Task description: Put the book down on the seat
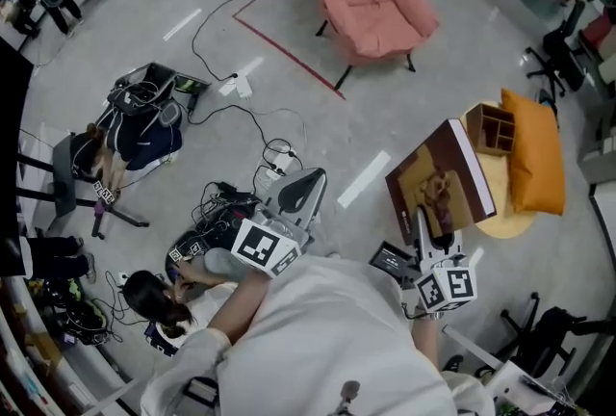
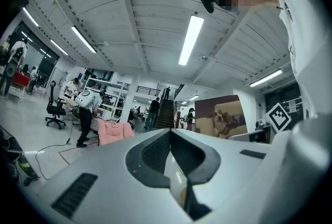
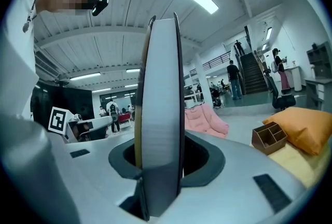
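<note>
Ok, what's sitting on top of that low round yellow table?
A wooden organiser box and an orange cushion rest on the table. The held book covers part of its left edge.

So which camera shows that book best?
The head view: the book shows its dog-picture cover and page edges, held by the right gripper. The left gripper view shows the cover small; the right gripper view shows only the page edge.

The left hand-held gripper (image 1: 310,179) is held out level ahead of the body on the white-sleeved left arm (image 1: 241,303). Its jaws are closed together with nothing between them. The right hand-held gripper (image 1: 430,229) tips slightly downward, with its jaws clamped on the lower edge of an upright book (image 1: 438,183).
</note>
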A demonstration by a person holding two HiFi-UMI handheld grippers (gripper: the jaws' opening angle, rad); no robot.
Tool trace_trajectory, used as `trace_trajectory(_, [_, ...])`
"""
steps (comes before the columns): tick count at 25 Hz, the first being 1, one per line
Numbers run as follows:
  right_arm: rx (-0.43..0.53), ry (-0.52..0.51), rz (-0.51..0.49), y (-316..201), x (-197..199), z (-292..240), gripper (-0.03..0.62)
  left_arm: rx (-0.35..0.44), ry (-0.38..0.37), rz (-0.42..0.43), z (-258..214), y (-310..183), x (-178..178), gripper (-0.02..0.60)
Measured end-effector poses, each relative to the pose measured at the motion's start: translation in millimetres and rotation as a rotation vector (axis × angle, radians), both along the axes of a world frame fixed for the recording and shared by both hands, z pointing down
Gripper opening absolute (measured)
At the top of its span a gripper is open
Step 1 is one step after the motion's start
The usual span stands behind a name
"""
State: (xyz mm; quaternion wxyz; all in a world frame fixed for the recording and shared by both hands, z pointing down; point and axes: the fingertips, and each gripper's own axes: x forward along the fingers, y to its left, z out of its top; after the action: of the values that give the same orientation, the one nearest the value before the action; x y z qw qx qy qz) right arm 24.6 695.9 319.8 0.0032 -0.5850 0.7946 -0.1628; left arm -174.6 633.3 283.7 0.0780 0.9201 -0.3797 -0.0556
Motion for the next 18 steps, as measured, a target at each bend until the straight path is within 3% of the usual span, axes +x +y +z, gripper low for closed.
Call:
trace_trajectory(10, [0.021, 0.027, 0.061, -82, -13, -9, 0.15, 0.039, 0.01, 0.098, -7, -86, 0, 0.008])
trace_trajectory(18, [0.004, 0.016, 0.102, -121, -15, -2, 0.15, 0.008, 0.016, 0.071, 2, -125, -19, 0.008])
